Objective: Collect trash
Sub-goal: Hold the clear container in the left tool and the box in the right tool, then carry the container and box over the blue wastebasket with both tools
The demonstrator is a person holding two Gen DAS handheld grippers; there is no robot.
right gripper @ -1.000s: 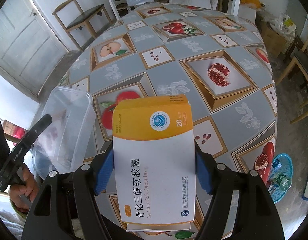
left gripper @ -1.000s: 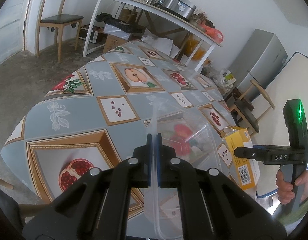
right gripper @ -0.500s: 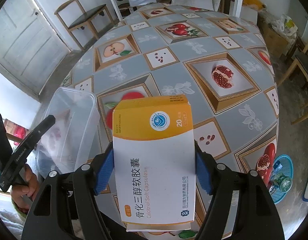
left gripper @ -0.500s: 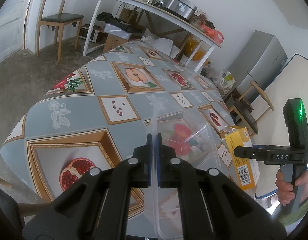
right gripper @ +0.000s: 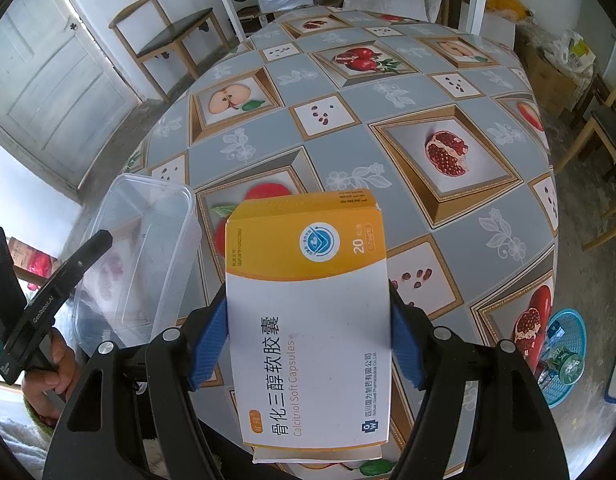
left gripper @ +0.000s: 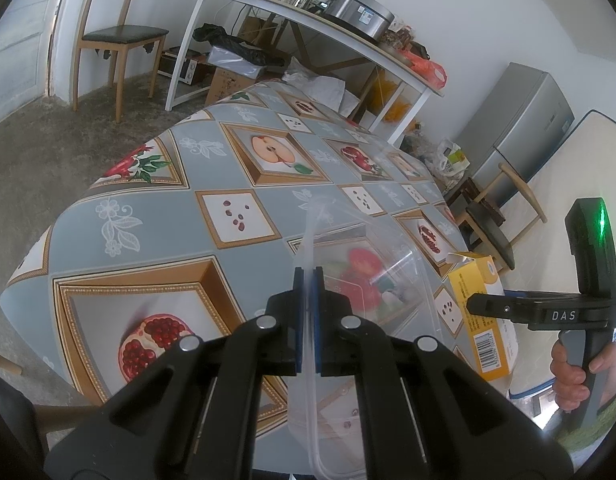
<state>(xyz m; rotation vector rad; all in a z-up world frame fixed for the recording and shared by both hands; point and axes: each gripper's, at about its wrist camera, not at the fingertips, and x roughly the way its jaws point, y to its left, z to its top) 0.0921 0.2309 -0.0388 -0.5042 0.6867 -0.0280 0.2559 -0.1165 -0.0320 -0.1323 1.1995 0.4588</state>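
right gripper (right gripper: 308, 344) clamps capsule box (right gripper: 308, 312), long axis along fingers (right gripper: 207, 336).

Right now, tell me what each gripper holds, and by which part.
The left gripper pinches the rim of the clear plastic container. The right gripper clamps the orange-and-white capsule box across its two long side edges.

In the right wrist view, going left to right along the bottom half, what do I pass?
Left tongs in a hand → clear plastic container → orange and white medicine box clamped in the right tongs → blue basket on the floor.
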